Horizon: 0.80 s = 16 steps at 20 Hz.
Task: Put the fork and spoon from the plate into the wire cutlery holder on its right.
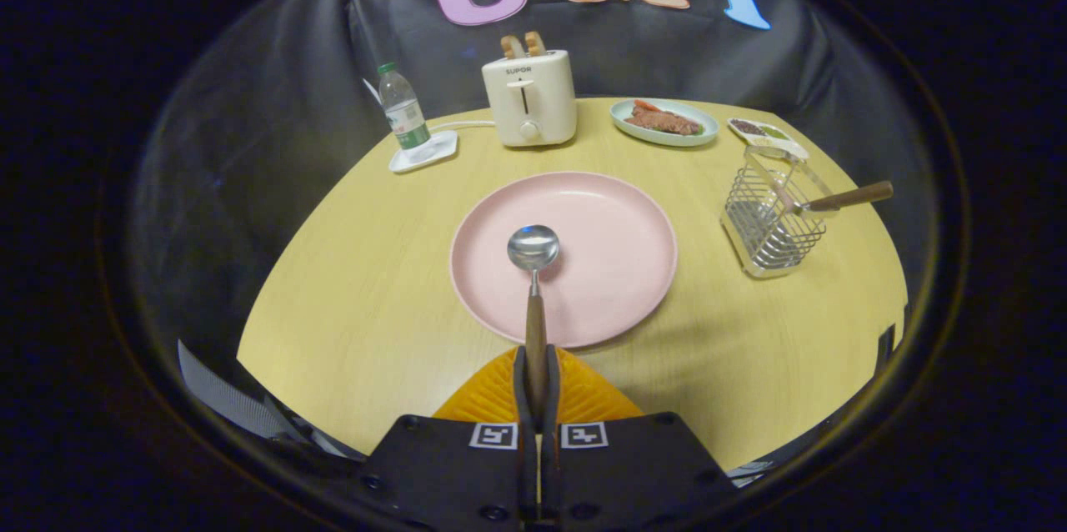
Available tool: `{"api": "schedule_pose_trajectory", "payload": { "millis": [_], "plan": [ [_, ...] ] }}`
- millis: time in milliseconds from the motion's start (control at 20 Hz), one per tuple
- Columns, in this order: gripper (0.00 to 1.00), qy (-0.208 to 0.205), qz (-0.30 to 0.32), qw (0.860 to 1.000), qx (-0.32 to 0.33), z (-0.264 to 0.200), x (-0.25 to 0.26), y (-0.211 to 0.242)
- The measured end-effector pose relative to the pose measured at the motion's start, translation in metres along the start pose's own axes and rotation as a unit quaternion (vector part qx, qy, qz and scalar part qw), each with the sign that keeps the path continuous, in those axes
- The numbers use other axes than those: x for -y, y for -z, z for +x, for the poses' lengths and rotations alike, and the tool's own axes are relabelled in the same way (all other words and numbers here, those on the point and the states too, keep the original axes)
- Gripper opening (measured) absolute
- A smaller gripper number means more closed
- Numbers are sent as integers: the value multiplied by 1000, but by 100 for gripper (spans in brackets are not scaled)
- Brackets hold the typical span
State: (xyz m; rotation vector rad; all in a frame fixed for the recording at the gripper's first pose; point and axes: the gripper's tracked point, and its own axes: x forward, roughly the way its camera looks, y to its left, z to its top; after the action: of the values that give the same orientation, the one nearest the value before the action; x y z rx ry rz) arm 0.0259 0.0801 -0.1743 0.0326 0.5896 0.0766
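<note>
Spoon in the fingers, fork already in the holder

From left to right across the yellow surface [358, 298]: a water bottle [402, 108] stands on a small white coaster at about ten o'clock from the pink plate [617, 265], with a white toaster [530, 97] at twelve o'clock behind the plate. Dead centre, the fingers [535, 382] are closed on the wooden handle of the spoon [533, 265], whose bowl lies over the middle of the plate, pointing straight ahead. Farther right, at one o'clock, a pale dish of food [664, 122] sits near the wall. At about three o'clock from the plate, well apart from it, stands the wire cutlery holder [771, 228], with a wooden handle, most likely the fork [846, 198], leaning out of it to the right.

I judge the second half of the job is in hand. Next the spoon wants lifting clear, carrying over to three o'clock, and tipping bowl-down into the basket beside the fork
</note>
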Motion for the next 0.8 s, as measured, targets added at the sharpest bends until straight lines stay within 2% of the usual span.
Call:
{"api": "schedule_pose_trajectory", "payload": {
  "millis": [350,800],
  "plan": [
    [5,19,11,1000,-2,-37,45,-34],
    [5,88,19,996,9,-72,137,-95]
  ]
}}
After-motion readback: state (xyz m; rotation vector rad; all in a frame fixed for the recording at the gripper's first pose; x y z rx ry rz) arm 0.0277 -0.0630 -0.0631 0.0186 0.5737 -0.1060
